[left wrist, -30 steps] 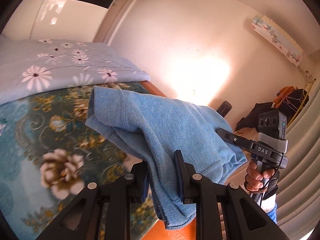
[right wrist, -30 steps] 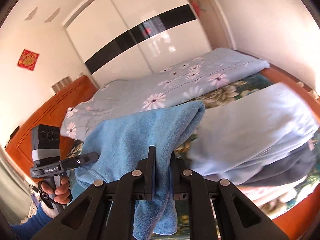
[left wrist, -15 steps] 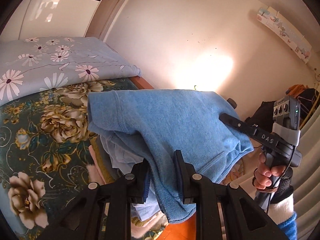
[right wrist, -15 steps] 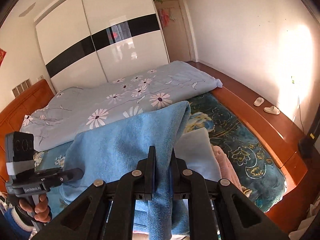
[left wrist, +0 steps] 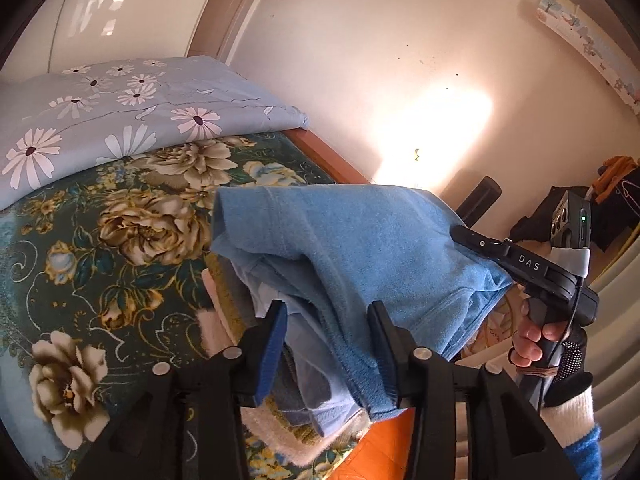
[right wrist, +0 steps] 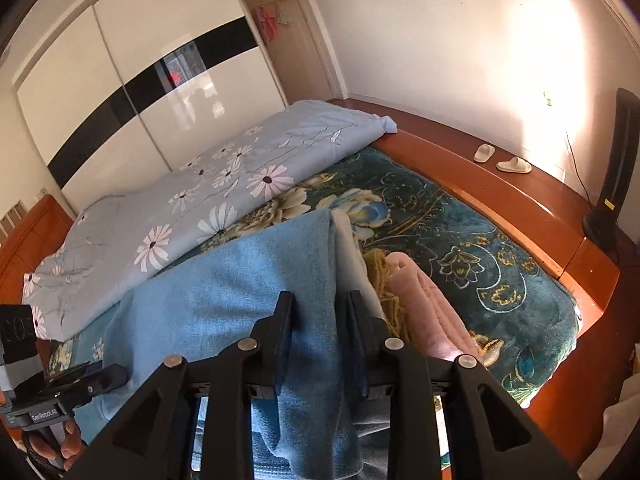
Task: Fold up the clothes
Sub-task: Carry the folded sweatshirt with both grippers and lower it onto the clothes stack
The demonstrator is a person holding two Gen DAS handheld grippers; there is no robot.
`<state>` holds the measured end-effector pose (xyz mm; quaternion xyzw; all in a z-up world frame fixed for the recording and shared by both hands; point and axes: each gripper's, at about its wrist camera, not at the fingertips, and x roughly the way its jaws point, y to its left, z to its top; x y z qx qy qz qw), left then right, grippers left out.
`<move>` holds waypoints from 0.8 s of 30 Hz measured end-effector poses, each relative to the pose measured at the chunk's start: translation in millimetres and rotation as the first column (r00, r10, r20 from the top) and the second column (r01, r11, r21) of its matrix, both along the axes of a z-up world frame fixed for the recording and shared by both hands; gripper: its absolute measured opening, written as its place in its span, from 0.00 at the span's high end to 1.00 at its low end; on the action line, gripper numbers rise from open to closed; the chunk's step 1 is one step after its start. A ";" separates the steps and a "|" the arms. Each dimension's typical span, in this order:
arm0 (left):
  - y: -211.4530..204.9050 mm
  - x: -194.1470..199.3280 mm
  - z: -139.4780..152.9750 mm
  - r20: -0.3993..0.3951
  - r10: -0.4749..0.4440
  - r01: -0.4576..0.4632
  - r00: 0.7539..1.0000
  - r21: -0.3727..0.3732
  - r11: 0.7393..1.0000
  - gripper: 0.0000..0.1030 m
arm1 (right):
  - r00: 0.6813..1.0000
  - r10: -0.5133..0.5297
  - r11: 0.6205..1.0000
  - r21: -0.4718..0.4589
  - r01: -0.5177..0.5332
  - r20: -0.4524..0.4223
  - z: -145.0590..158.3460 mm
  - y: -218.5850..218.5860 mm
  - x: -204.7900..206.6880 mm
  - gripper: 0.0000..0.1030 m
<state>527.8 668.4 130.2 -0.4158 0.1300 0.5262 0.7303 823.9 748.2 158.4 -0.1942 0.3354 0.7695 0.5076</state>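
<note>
A folded blue garment (left wrist: 360,248) lies on a stack of folded clothes (right wrist: 420,292) on the bed. My left gripper (left wrist: 328,312) is open, its jaws spread apart, with the garment's edge hanging loose between them. My right gripper (right wrist: 320,300) is also open, its jaws parted around the blue garment (right wrist: 240,288) without pinching it. The right gripper also shows in the left wrist view (left wrist: 460,234) at the garment's far side, and the left gripper body shows in the right wrist view at lower left.
The bed has a teal floral cover (left wrist: 100,248) and a light blue daisy duvet (right wrist: 208,200). Its wooden frame edge (right wrist: 500,188) carries two white slippers (right wrist: 504,160). A black tower fan (right wrist: 616,168) stands at right. A wardrobe (right wrist: 140,80) is behind.
Both grippers have opened and let go of the blue garment. The garment has come down onto the stack of folded clothes.
</note>
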 end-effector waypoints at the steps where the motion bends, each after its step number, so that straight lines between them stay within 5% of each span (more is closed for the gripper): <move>1: -3.9 -4.9 3.7 -0.004 0.014 -0.014 1.000 0.009 1.000 0.51 | 1.000 -0.025 1.000 0.009 0.025 -0.014 4.1 -1.8 4.7 0.72; 6: -25.9 -12.9 34.3 -0.077 0.058 -0.049 0.995 0.109 0.993 0.47 | 0.992 -0.117 0.988 0.102 0.120 -0.037 32.8 -22.9 19.9 0.72; 10: -36.2 11.9 39.0 -0.103 -0.008 0.020 0.995 0.114 0.993 0.42 | 0.997 0.037 0.986 0.164 -0.024 -0.072 43.3 -51.9 4.4 0.67; 14: -37.6 42.9 30.7 -0.174 -0.057 0.072 0.983 0.087 0.994 0.42 | 0.997 0.073 0.985 0.153 -0.078 0.037 25.8 -66.5 -11.5 0.66; 17: -46.9 47.5 31.2 -0.152 -0.056 0.072 0.987 0.102 0.992 0.42 | 0.995 0.075 0.985 0.148 -0.085 0.072 16.7 -74.8 -9.7 0.66; 21: -82.8 42.8 41.3 -0.104 -0.052 0.071 0.993 0.187 0.980 0.41 | 0.998 0.020 0.964 0.264 -0.037 0.066 24.7 -117.9 0.0 0.66; 24: -113.1 40.9 40.6 -0.144 -0.027 0.063 0.989 0.249 0.967 0.37 | 0.989 0.011 0.932 0.358 -0.063 0.145 20.1 -170.8 -12.0 0.52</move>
